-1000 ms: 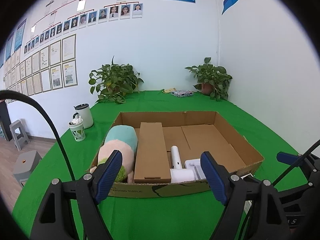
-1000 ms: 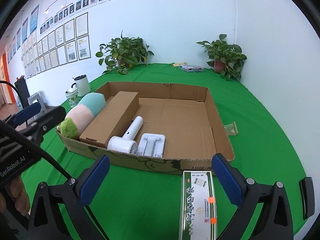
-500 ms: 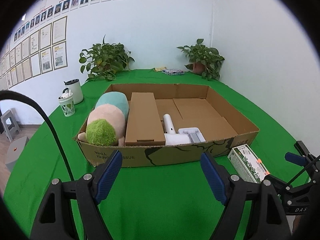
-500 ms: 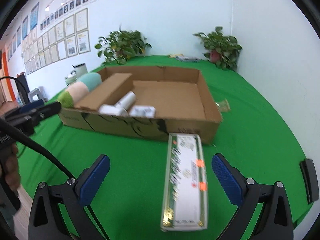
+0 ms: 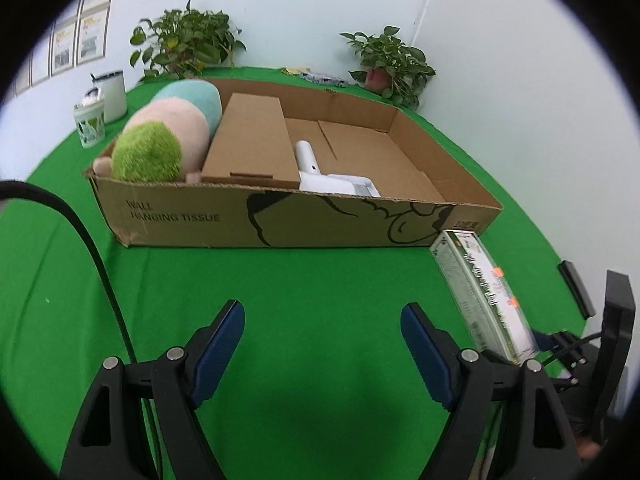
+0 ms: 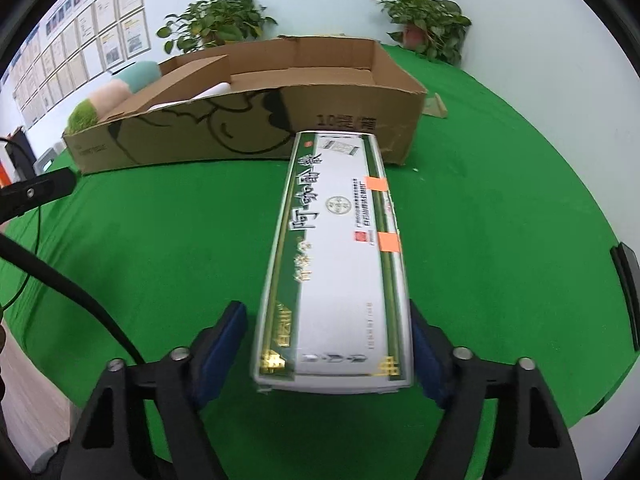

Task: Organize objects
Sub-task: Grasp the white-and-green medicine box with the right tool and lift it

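A long white-and-green box [image 6: 336,240] lies on the green cloth, its far end against the front wall of the cardboard box [image 6: 240,128]. My right gripper [image 6: 326,320] straddles its near end with the jaws closing. The right pad is at the box's edge, and a thin gap shows at the left pad. My left gripper [image 5: 322,320] hangs open and empty over bare cloth in front of the cardboard box [image 5: 320,220], with the long box [image 5: 480,292] to its right. Inside lie a plush toy [image 5: 168,136], a brown carton [image 5: 252,144] and a white device [image 5: 308,156].
Two potted plants [image 5: 188,44] [image 5: 392,64] stand at the back wall. A white mug and a patterned cup [image 5: 90,122] sit at the left. A small black object [image 6: 626,280] lies near the table's right edge. The right half of the cardboard box's floor is bare.
Both grippers have come down and tilted towards the table. The right gripper dropped over the near end of the long box and its jaws narrowed around it. The left jaws kept their width.
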Available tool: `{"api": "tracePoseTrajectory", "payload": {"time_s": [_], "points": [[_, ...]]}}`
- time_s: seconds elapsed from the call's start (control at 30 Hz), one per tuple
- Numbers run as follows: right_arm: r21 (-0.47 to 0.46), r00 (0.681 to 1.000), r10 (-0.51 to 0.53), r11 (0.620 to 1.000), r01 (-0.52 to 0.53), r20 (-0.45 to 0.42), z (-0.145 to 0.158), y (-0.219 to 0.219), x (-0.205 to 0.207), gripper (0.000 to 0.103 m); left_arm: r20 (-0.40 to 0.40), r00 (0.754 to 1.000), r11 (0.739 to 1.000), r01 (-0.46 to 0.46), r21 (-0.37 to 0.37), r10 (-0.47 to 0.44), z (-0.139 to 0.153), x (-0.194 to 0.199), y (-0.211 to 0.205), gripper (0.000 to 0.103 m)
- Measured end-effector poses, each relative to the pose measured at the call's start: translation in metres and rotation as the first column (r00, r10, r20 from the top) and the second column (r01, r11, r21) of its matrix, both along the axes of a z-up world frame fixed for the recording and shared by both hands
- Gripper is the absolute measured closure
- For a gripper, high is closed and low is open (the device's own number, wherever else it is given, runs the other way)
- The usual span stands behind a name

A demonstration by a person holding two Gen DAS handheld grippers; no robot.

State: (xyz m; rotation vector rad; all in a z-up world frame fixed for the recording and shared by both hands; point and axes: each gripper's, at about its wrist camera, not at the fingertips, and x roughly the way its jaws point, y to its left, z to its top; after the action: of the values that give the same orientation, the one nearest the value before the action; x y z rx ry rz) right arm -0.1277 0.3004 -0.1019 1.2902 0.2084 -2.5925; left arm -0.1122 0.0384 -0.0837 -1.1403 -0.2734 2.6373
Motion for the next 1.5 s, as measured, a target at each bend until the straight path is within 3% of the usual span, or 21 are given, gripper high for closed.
{"api": "tracePoseTrajectory", "payload": {"time_s": [0.2,0.27,0.3,0.47,0.57,0.67,0.73,0.77,1.0,1.1,1.23,1.3,1.37,1.43,1.5], "points": [[-0.071,0.99,0.142,0.987,-0.141,0.002,0.002,-0.033,0.027,0.035,0.071,0.994,0.988,0.068,0.141,-0.079,-0.008,-0.003,-0.004,0.023],[-0.102,0.982,0.188,0.977,-0.188,-0.006,0.001,-0.041,0.036,0.015,0.102,0.986,0.975,0.111,0.193,-0.133,-0.013,-0.005,0.0,0.023],[-0.108,0.98,0.2,0.974,-0.201,-0.015,0.002,-0.045,0.04,0.005,0.124,0.978,0.965,0.135,0.224,-0.166,-0.018,-0.007,0.003,0.023],[-0.132,0.979,0.202,0.971,-0.2,0.0,-0.001,-0.054,0.041,0.004,0.188,0.94,0.899,0.194,0.393,-0.285,-0.037,-0.011,0.018,0.023],[-0.112,0.98,0.197,0.974,-0.196,-0.006,-0.001,-0.059,0.044,0.007,0.19,0.925,0.869,0.219,0.445,-0.33,-0.042,-0.006,0.027,0.023],[-0.11,0.981,0.196,0.975,-0.195,0.0,-0.001,-0.057,0.047,0.017,0.207,0.909,0.849,0.231,0.475,-0.363,-0.049,-0.002,0.035,0.023],[-0.108,0.981,0.195,0.975,-0.194,0.001,-0.001,-0.056,0.053,0.036,0.216,0.903,0.843,0.232,0.485,-0.372,-0.053,0.002,0.039,0.023],[-0.106,0.981,0.193,0.976,-0.192,0.002,-0.001,-0.055,0.056,0.039,0.216,0.901,0.84,0.233,0.491,-0.376,-0.054,0.004,0.04,0.023],[-0.255,0.98,0.192,0.951,-0.175,0.043,0.002,-0.047,0.064,0.039,0.209,0.908,0.823,0.207,0.529,-0.363,-0.055,0.016,0.039,0.023],[-0.401,0.969,0.229,0.899,-0.174,0.093,0.002,-0.039,0.06,0.039,0.204,0.913,0.817,0.194,0.543,-0.352,-0.054,0.023,0.037,0.024],[-0.38,0.964,0.255,0.901,-0.208,0.078,0.003,-0.049,0.064,0.039,0.204,0.916,0.822,0.191,0.536,-0.345,-0.052,0.03,0.037,0.032],[-0.36,0.964,0.258,0.907,-0.217,0.07,0.002,-0.054,0.067,0.039,0.198,0.922,0.831,0.189,0.523,-0.334,-0.049,0.034,0.036,0.041],[-0.329,0.965,0.256,0.917,-0.226,0.05,0.003,-0.058,0.069,0.039,0.19,0.925,0.834,0.189,0.519,-0.328,-0.046,0.036,0.034,0.056],[-0.312,0.967,0.252,0.922,-0.229,0.036,0.005,-0.059,0.07,0.04,0.175,0.927,0.825,0.195,0.531,-0.332,-0.041,0.039,0.032,0.062],[-0.298,0.969,0.248,0.926,-0.231,0.02,0.007,-0.059,0.07,0.04,0.153,0.927,0.821,0.214,0.529,-0.341,-0.034,0.043,0.034,0.062]]}}
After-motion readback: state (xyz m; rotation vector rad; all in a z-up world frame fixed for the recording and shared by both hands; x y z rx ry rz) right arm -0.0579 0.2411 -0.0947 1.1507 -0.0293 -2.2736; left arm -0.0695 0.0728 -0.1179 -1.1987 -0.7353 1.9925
